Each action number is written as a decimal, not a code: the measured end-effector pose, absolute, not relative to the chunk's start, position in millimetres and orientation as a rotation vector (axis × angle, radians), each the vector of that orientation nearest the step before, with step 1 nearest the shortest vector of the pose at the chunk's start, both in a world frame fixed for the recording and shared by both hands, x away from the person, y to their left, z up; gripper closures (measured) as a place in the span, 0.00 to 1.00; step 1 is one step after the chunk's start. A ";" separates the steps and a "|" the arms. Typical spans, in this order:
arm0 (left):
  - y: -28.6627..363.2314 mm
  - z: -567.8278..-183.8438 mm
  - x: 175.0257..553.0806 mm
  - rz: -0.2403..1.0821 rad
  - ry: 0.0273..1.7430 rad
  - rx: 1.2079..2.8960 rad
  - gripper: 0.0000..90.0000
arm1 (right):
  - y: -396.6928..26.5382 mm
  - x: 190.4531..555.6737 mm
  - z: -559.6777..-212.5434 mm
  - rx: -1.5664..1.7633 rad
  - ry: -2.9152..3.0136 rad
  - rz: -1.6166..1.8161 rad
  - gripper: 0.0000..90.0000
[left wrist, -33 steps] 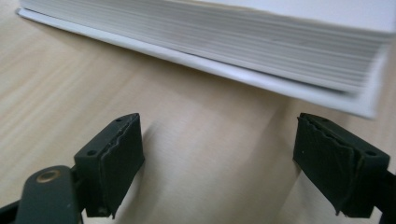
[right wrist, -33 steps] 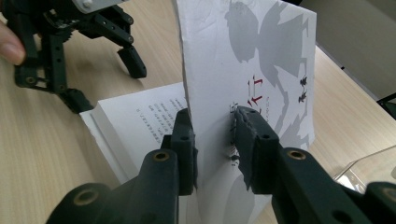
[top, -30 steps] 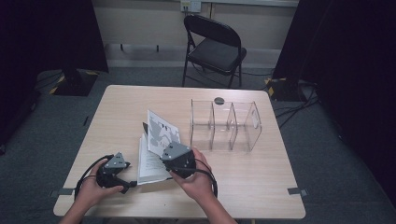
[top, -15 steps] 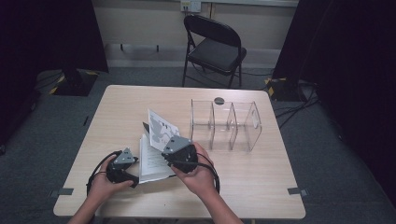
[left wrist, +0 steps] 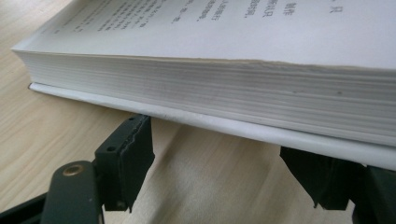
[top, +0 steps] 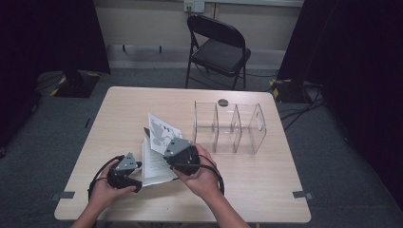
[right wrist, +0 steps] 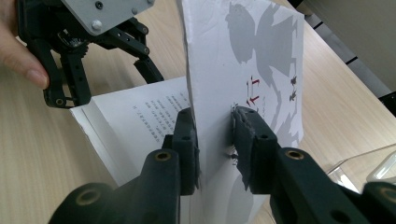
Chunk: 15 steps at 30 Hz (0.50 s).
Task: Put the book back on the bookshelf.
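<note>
While the right gripper [right wrist: 214, 140] pinches the book's [top: 157, 164] raised cover [right wrist: 247, 70] left of the clear organizer [top: 230, 127], the left gripper [left wrist: 224, 175], its jaws just closing yet gaping, should slide squarely around the book's lower edge before squeezing.

clear rack [top: 230, 127] right of book [top: 157, 161] — bare table [top: 266, 190] beyond

Left hand-held gripper [top: 124, 172]: gripped from behind by left hand [top: 105, 191], low over near-left worktop [top: 266, 190], pointed rightward; jaws apart and just closing, pads pressing on nothing. Right hand-held gripper [top: 179, 153]: wrapped by right hand [top: 204, 178], forearm entering from bottom edge, angled up-left; jaws clamped on raised cover [right wrist: 252, 70] of book [left wrist: 233, 88]. Cables looped beside each wrist.
</note>
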State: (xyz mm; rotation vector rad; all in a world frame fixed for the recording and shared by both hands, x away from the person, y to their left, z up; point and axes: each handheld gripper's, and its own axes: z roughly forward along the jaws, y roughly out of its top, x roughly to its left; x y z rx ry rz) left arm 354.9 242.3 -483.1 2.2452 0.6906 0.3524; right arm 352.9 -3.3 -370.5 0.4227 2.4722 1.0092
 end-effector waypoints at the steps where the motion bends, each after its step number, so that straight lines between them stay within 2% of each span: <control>1: 242.5 -482.6 354.2 0.350 0.695 2.243 0.28 | -3.1 352.8 -369.8 0.424 2.474 1.012 0.79; 15: 242.2 -477.0 347.5 0.405 0.696 2.259 0.28 | 0.2 351.9 -366.1 0.421 2.471 1.006 0.79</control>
